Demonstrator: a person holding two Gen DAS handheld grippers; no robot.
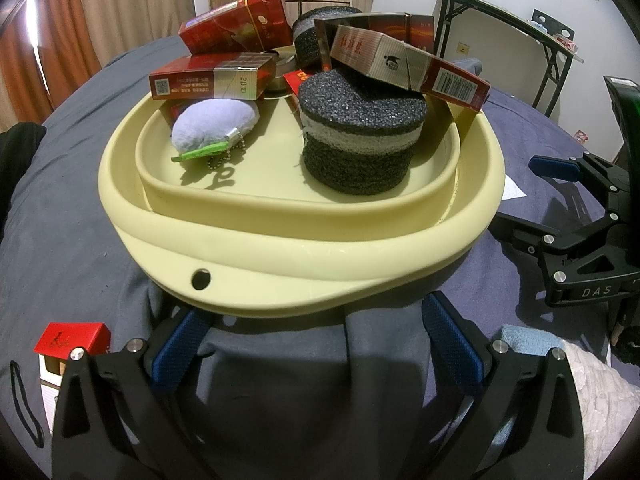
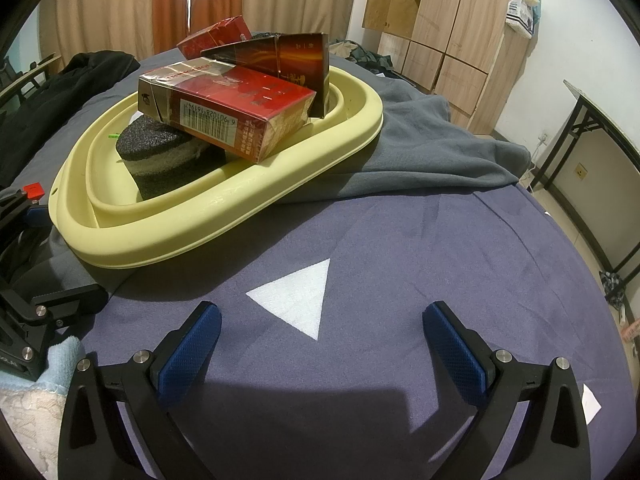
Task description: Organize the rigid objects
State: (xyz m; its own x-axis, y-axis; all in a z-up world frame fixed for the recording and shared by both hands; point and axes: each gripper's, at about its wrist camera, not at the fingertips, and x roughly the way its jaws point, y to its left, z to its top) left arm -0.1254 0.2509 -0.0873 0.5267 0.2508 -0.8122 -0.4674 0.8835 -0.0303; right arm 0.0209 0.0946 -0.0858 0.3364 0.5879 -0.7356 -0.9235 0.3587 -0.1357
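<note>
A pale yellow basin rests on a blue-grey bedspread. Inside lie several red cigarette boxes, a dark round sponge, a lilac plush keychain and a second sponge at the back. One red box leans on top of the sponge. My left gripper is open just short of the basin's near rim. My right gripper is open over the bedspread, near a white triangle. The right gripper also appears at the right of the left wrist view.
A small red and white box and a black elastic band lie at the left on the bed. A grey cloth lies under the basin. A folding table and wardrobes stand beyond the bed. Dark clothing is heaped at the left.
</note>
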